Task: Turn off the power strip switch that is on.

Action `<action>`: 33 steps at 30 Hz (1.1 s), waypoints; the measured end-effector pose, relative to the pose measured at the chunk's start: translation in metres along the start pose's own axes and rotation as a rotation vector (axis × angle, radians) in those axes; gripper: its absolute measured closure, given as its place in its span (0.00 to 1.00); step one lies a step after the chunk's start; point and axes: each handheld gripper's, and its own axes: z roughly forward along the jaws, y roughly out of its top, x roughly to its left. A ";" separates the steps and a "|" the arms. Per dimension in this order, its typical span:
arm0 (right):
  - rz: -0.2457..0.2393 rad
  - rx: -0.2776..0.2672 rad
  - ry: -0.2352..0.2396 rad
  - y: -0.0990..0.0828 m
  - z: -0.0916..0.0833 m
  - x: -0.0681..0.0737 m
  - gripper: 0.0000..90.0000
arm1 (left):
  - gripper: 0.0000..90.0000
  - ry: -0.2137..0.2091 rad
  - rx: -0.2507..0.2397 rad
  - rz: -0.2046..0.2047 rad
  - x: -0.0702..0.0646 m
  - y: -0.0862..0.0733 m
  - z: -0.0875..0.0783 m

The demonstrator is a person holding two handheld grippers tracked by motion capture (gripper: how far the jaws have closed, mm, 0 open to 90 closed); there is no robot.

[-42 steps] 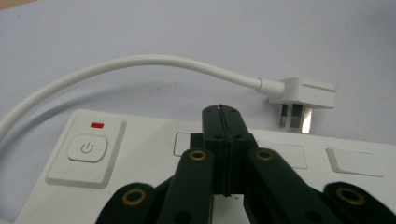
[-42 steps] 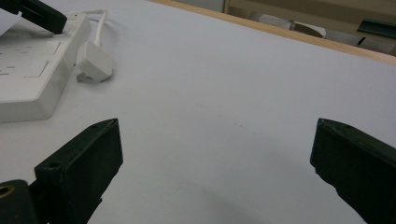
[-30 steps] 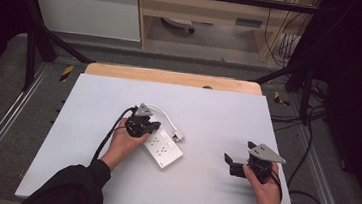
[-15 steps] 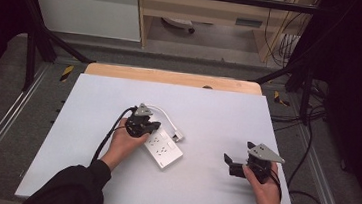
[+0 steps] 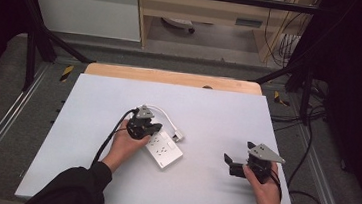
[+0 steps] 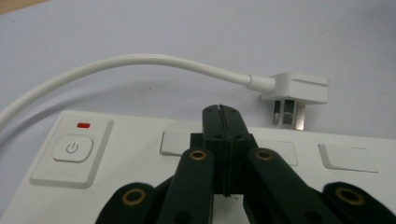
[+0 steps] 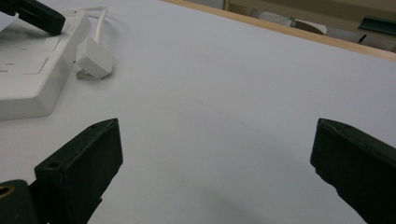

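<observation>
A white power strip lies on the pale table, a little left of the table's middle and set at a slant. Everything else is easiest placed from it.

The left gripper sits right over the strip's far-left end, held in the person's left hand, with its black cable trailing back along the dark sleeve. In the left gripper view its two fingers are pressed flat together with nothing between them, and their tips hang above the strip's top face, among the covered sockets. I cannot tell whether the tips touch the plastic. To the left of the tips in that view is the strip's power button, with a small red mark just above it.

The strip's own white cord loops out from the button end, curves round behind the strip and ends in a white plug, which lies on the table just beside the strip's far long edge, its metal pins pointing back toward the strip.

The right gripper is well apart from the strip, off to its right near the table's front edge, in the person's right hand. Its fingers stand spread wide and hold nothing, and bare table shows between them. The right gripper view catches the strip and plug at its upper left.
</observation>
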 end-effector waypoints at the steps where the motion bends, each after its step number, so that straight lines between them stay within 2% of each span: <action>1: 0.002 0.000 0.000 0.000 0.000 0.000 0.03 | 1.00 -0.001 0.002 -0.001 0.000 0.001 0.000; 15: 0.004 -0.008 -0.005 0.000 -0.001 -0.001 0.03 | 1.00 -0.005 -0.019 -0.004 -0.002 0.005 -0.003; 29: 0.007 -0.007 -0.003 0.001 -0.001 0.000 0.03 | 1.00 0.002 -0.078 -0.001 0.002 0.018 -0.027; 33: 0.006 -0.009 -0.004 0.001 -0.001 -0.001 0.03 | 1.00 0.006 -0.101 -0.013 0.003 0.021 -0.035</action>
